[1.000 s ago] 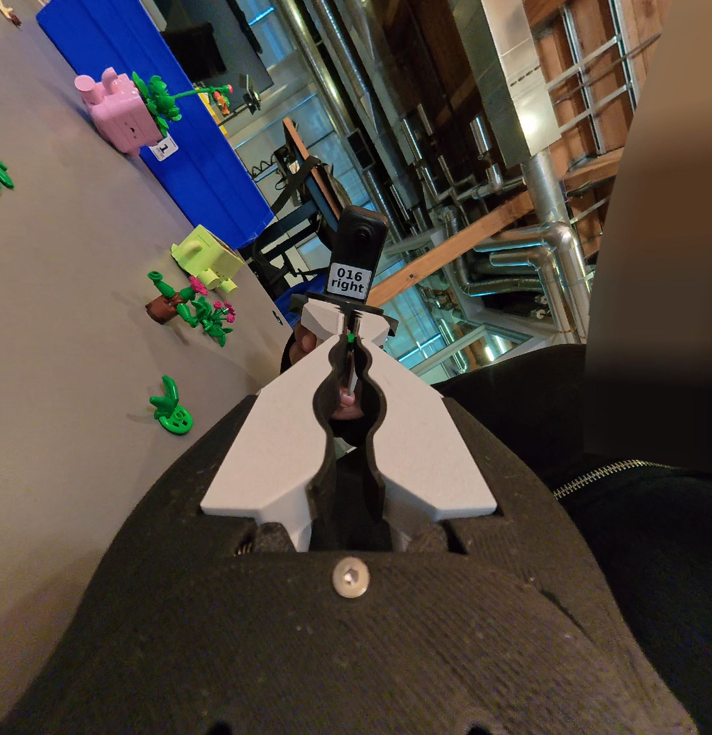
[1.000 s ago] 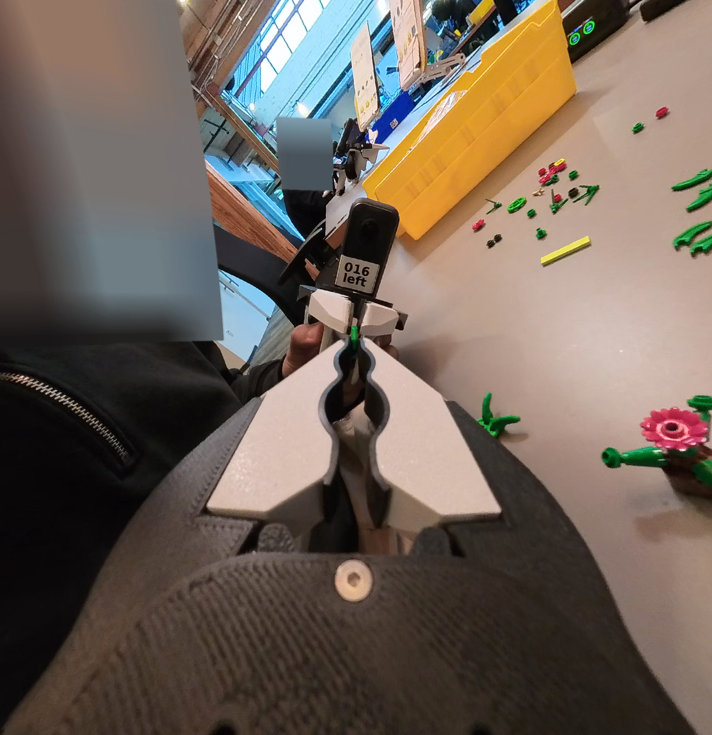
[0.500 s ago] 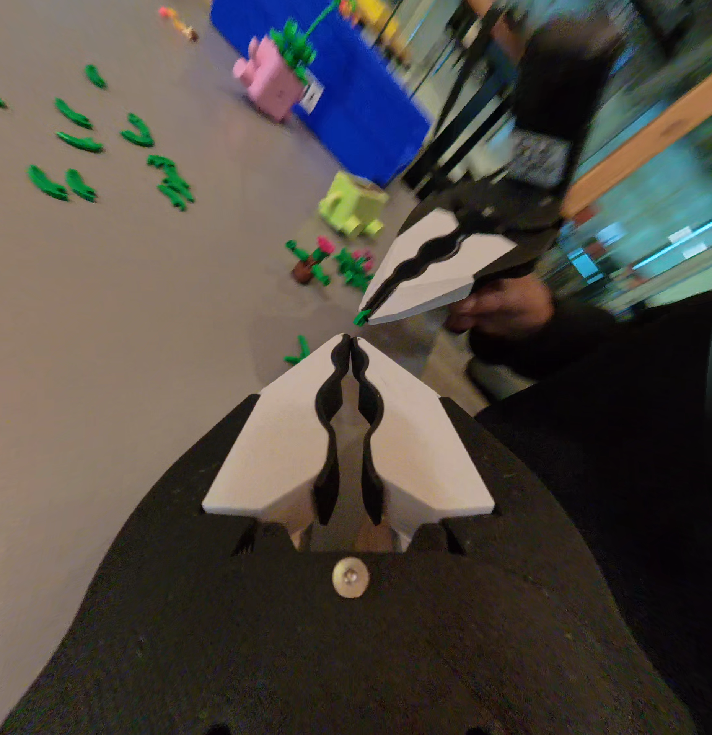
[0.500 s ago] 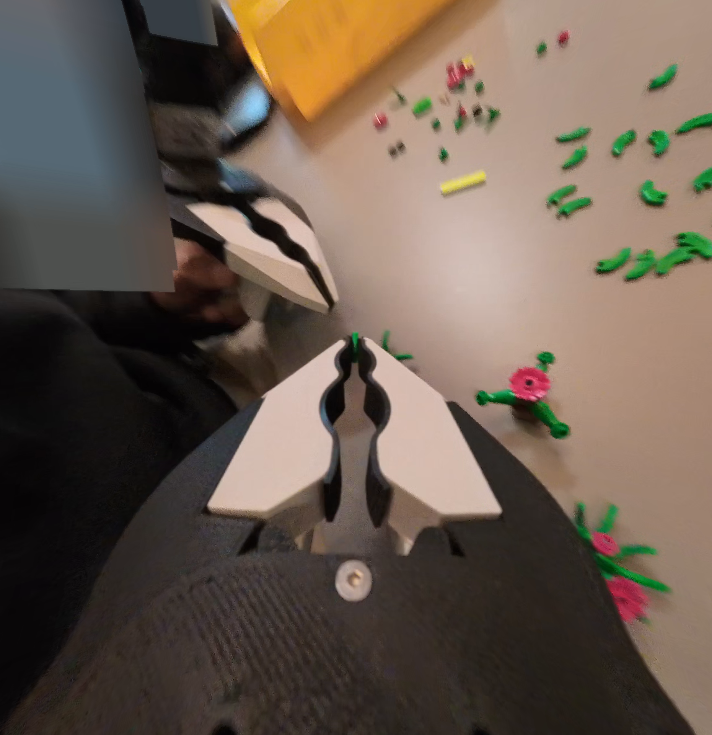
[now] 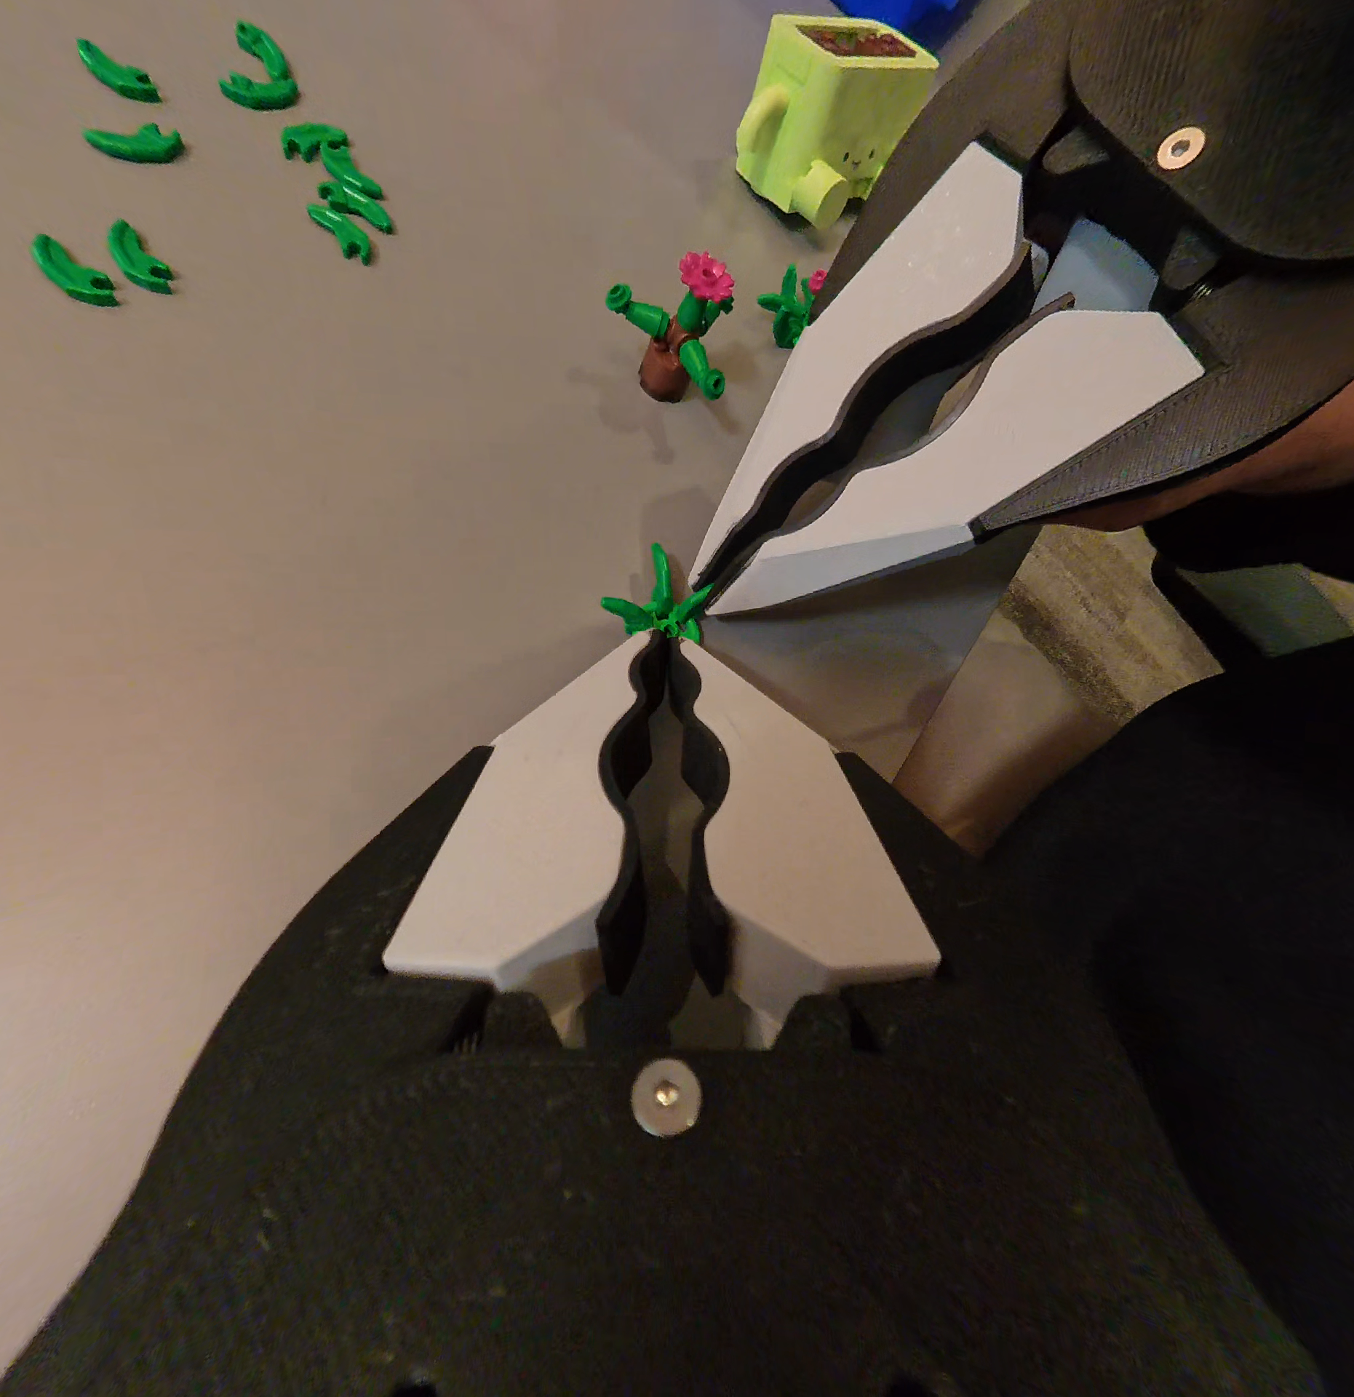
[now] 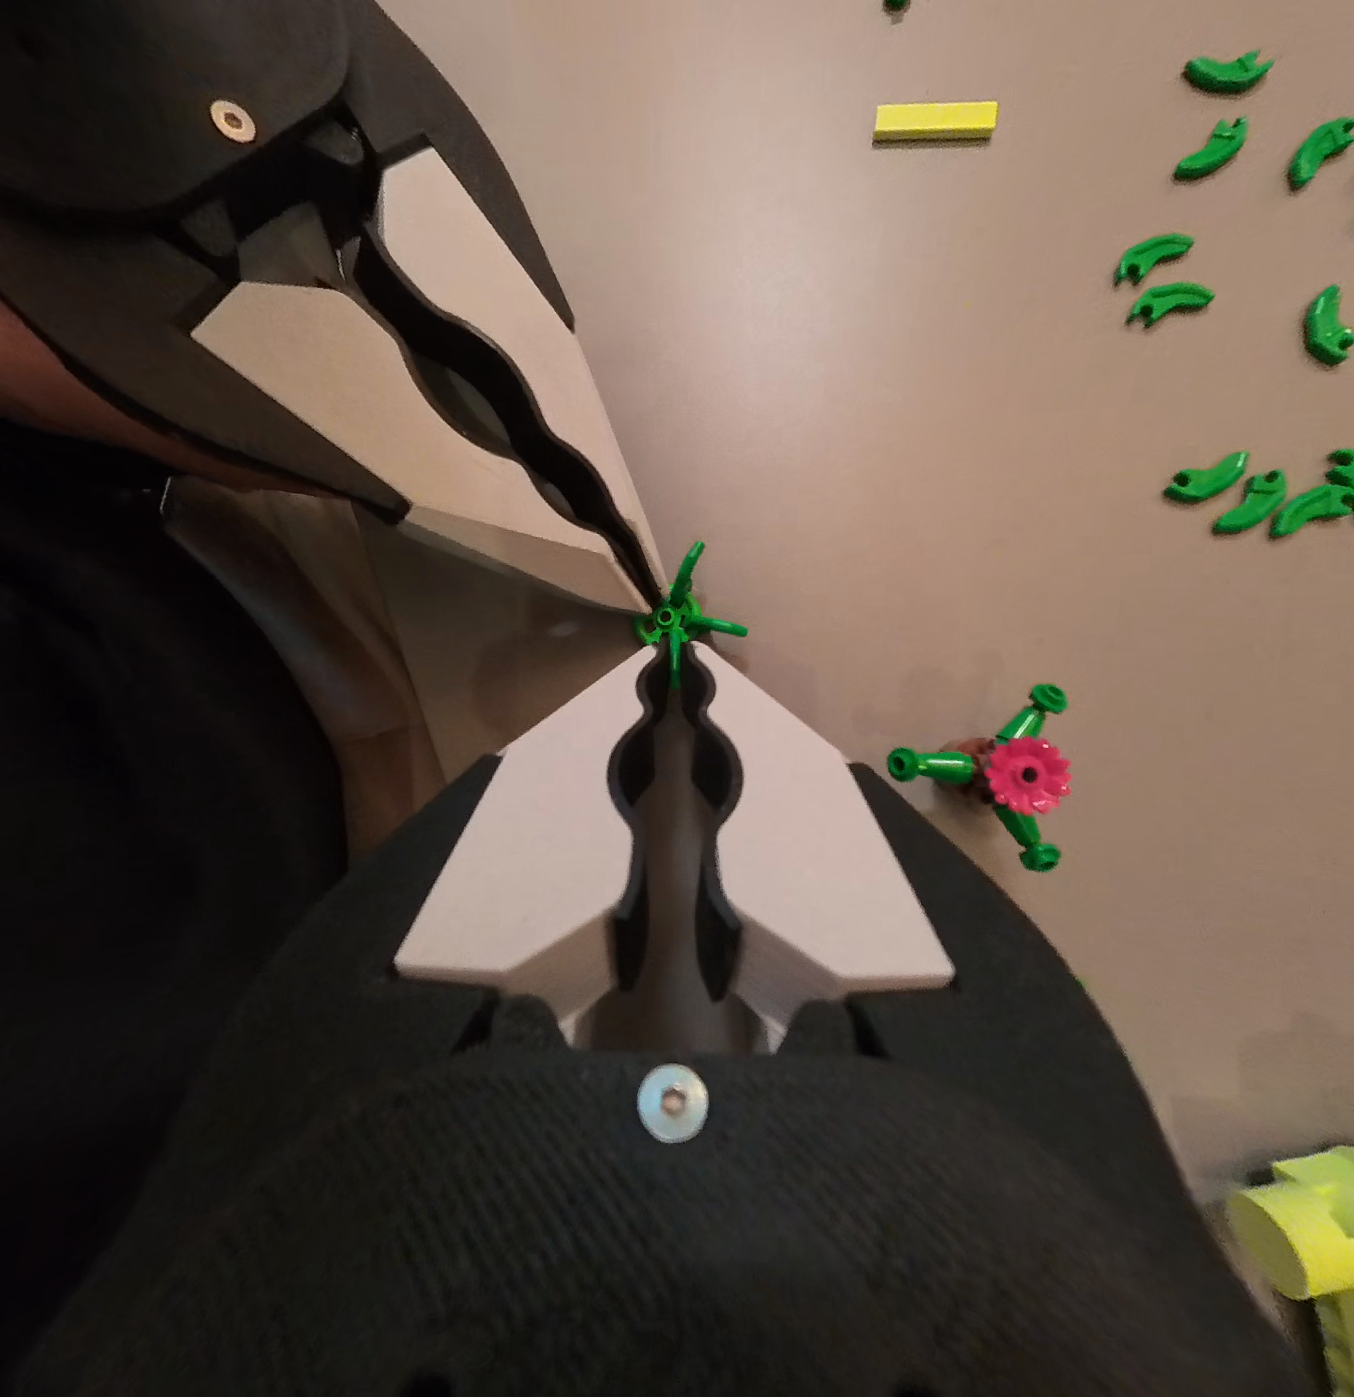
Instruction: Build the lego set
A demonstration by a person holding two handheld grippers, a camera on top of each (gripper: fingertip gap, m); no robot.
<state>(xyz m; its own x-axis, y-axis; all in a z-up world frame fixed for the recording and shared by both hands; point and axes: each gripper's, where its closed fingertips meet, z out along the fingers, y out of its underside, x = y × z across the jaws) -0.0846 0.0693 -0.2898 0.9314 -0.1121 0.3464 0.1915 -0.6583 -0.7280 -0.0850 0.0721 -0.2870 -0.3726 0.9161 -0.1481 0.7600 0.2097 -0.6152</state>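
Observation:
A small green leafy lego piece (image 5: 656,605) sits between both grippers just above the grey table (image 5: 280,529); it also shows in the right wrist view (image 6: 677,614). My right gripper (image 6: 673,667) is shut on one of its leaves; in the left wrist view it comes in from the upper right (image 5: 702,597). My left gripper (image 5: 662,639) is shut, its tips touching the piece's base; I cannot tell if it pinches it. In the right wrist view the left gripper (image 6: 649,605) comes in from the upper left.
A brown-based plant with a pink flower (image 5: 681,332) (image 6: 1025,771) stands beyond the grippers, with a lime green pot (image 5: 832,128) (image 6: 1301,1240) further off. Several loose green leaf pieces (image 5: 341,196) (image 6: 1263,499) and a yellow bar (image 6: 934,121) lie on the table. My left and right fingertips are right by each other. Left tips and right tips are each some 15 centimetres from the yellow bar (image 6: 934,121).
Both grippers have tilted down from mid-air toward the table and come together again, tip to tip. The green piece, held only by the right gripper half a second ago, now touches the left tips.

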